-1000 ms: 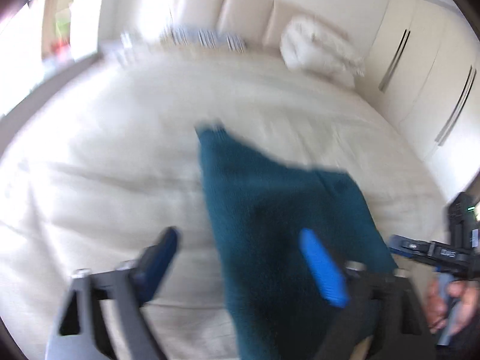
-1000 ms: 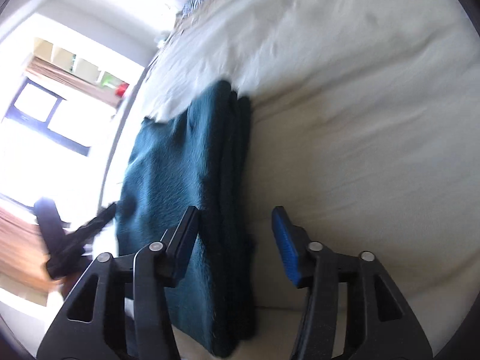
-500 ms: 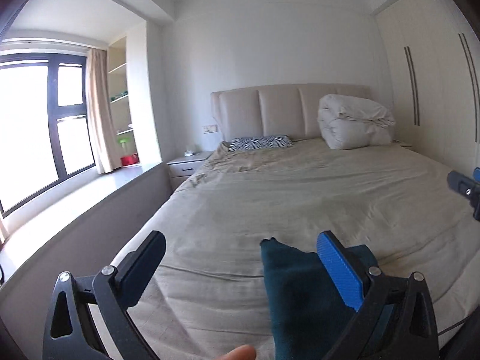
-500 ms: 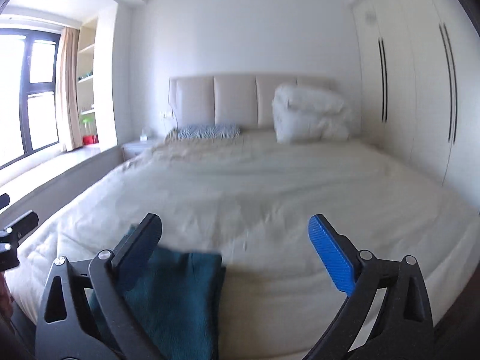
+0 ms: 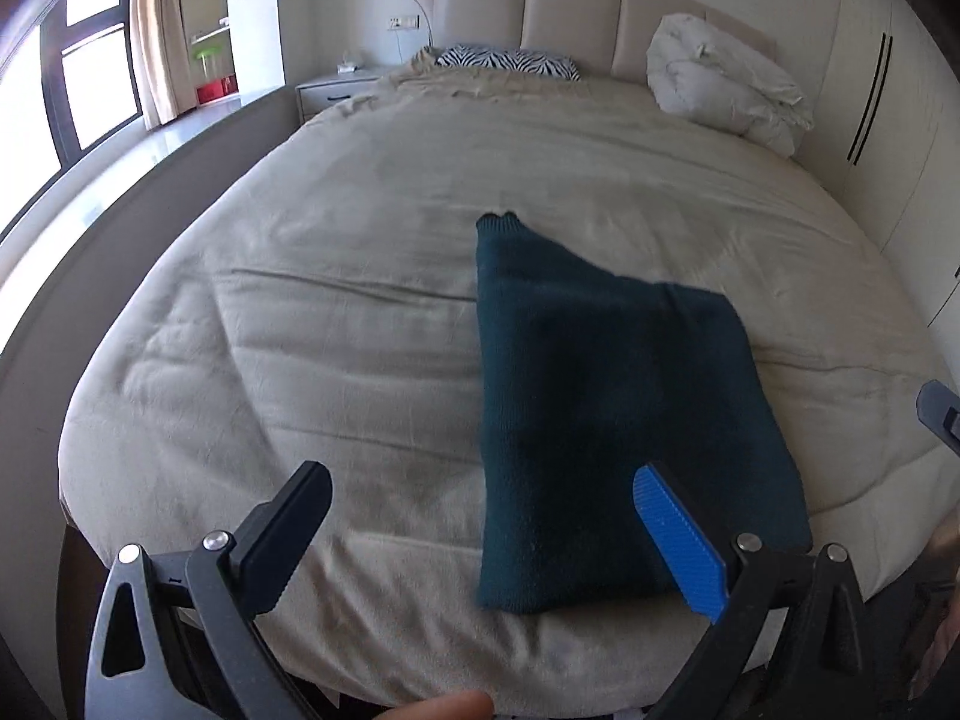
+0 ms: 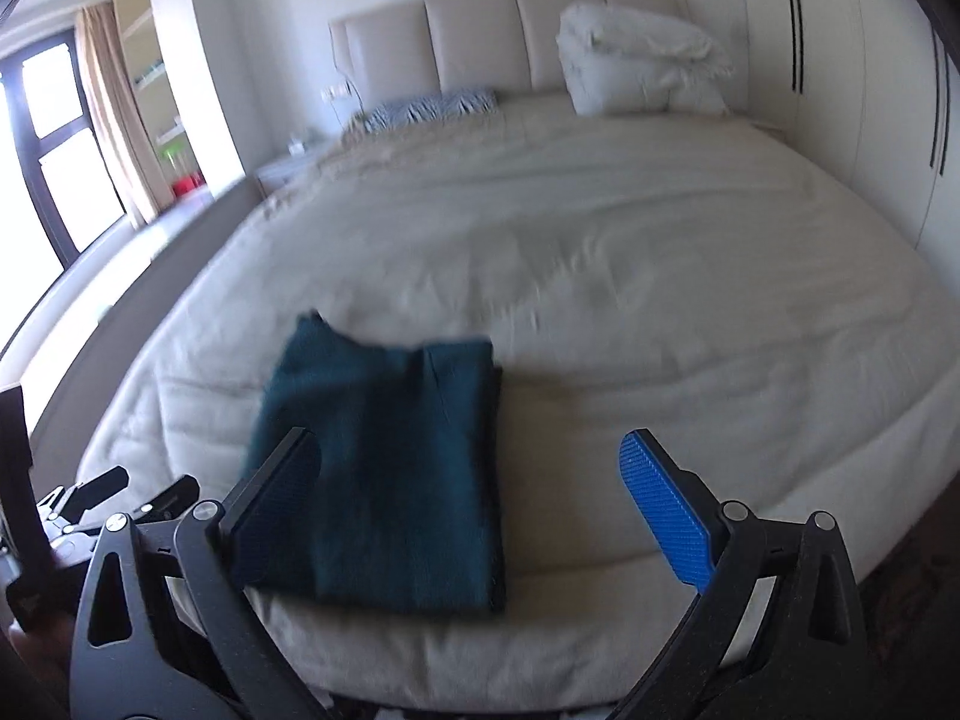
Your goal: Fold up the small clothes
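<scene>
A dark teal knitted garment [image 5: 618,420] lies folded into a flat rectangle near the front edge of the beige bed [image 5: 360,276]; one narrow end sticks out toward the headboard. My left gripper [image 5: 480,480] hovers over that front edge, open and holding nothing, its blue pad [image 5: 678,540] in front of the garment's near right corner. In the right wrist view the garment [image 6: 390,468] sits at lower left. My right gripper [image 6: 468,444] stands wide open above it, also holding nothing. The left gripper [image 6: 90,498] shows at the picture's left edge.
A bundled white duvet [image 5: 726,84] and a zebra-print pillow [image 5: 510,63] lie by the padded headboard [image 5: 570,6]. A nightstand [image 5: 336,93] and window ledge [image 5: 120,162] run along the left; wardrobe doors [image 5: 870,96] stand at right. A fingertip [image 5: 444,711] shows at the bottom edge.
Both grippers have pulled back from right over the garment, which now lies released on the bed. The right jaws widened from half open. Both views swung up toward the headboard, then back down.
</scene>
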Tool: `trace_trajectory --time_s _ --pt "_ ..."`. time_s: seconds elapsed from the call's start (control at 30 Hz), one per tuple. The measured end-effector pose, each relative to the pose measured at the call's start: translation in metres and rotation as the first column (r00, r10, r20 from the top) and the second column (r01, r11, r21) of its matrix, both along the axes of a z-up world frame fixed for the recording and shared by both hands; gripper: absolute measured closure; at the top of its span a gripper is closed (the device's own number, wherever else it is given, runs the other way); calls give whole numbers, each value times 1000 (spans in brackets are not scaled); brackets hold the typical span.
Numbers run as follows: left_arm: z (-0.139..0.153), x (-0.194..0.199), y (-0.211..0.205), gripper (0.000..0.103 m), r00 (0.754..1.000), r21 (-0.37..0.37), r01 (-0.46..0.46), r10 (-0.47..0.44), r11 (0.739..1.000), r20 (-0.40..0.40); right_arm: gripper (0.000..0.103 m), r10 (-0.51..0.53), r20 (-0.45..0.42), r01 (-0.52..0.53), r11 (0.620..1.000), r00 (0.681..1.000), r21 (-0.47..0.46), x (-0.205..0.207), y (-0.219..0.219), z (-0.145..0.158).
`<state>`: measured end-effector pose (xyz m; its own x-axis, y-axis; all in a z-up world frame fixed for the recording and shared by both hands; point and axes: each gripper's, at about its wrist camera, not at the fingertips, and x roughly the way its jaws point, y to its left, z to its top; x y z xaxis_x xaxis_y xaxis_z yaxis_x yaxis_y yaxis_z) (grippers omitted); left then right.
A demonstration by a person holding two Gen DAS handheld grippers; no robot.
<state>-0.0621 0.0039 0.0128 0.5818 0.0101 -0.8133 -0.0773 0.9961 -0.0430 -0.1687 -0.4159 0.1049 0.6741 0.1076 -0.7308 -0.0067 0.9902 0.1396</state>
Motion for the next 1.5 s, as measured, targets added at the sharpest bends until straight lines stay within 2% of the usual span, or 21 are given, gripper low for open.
trace_trajectory --time_s 0.2,0.37,0.73,1.5 --pt "-16 -8 -5 0 999 36 7 -5 999 -41 1 15 -150 -18 1000 989 -19 5 7 -57" --pt "-19 -11 -4 0 999 48 4 -1 999 -52 1 25 -185 -31 999 982 -34 7 22 -80" --pt "-25 -9 -1 0 997 36 2 1 999 -74 1 30 -202 -45 996 979 -74 8 33 -83" --pt "-32 -10 -2 0 997 39 4 -1 999 -82 1 25 -223 -45 995 975 -86 10 37 -93"
